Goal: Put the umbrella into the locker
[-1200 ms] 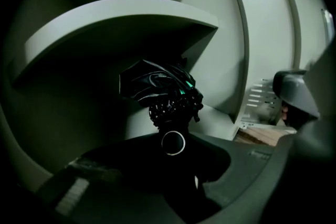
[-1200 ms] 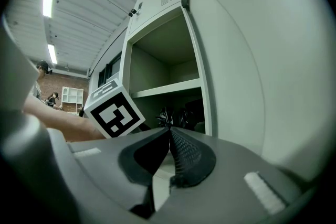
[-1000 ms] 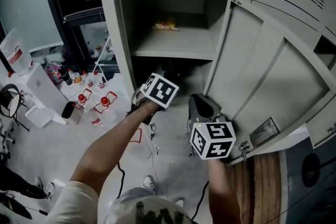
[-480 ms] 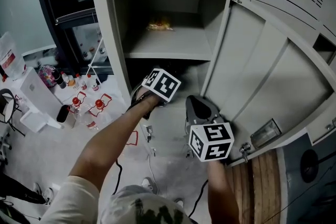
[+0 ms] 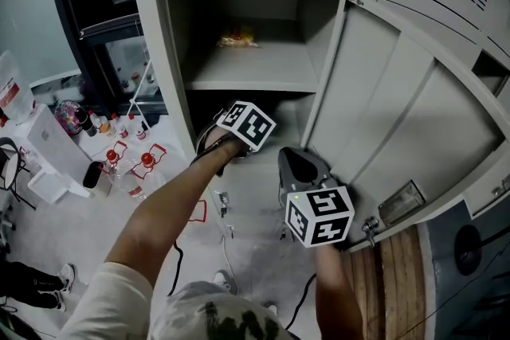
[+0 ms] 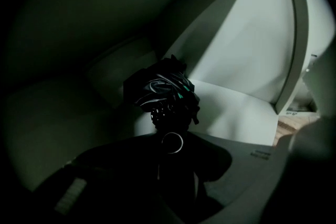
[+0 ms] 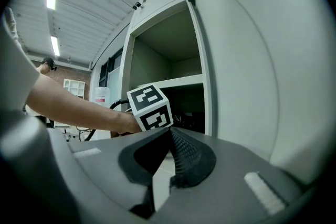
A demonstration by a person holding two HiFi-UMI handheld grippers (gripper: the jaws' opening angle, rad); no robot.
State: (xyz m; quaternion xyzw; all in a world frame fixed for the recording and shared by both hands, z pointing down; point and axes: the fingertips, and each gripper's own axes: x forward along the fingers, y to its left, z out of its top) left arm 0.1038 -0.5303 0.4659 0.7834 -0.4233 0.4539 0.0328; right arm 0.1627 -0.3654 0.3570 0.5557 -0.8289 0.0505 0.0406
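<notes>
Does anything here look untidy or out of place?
The black folded umbrella lies in the lower compartment of the grey metal locker, its fabric loose and bunched. A small crumpled yellow thing lies on the upper shelf.

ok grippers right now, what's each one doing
Left gripper: jaws have just been opening, umbrella at their tips; too dark to tell if gripped.
Right gripper: closed, empty.

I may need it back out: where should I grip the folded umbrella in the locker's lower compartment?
Probably the handle end of the umbrella, which faces the open front. Come straight in from the front; the shelf above and side walls block other approaches.
</notes>
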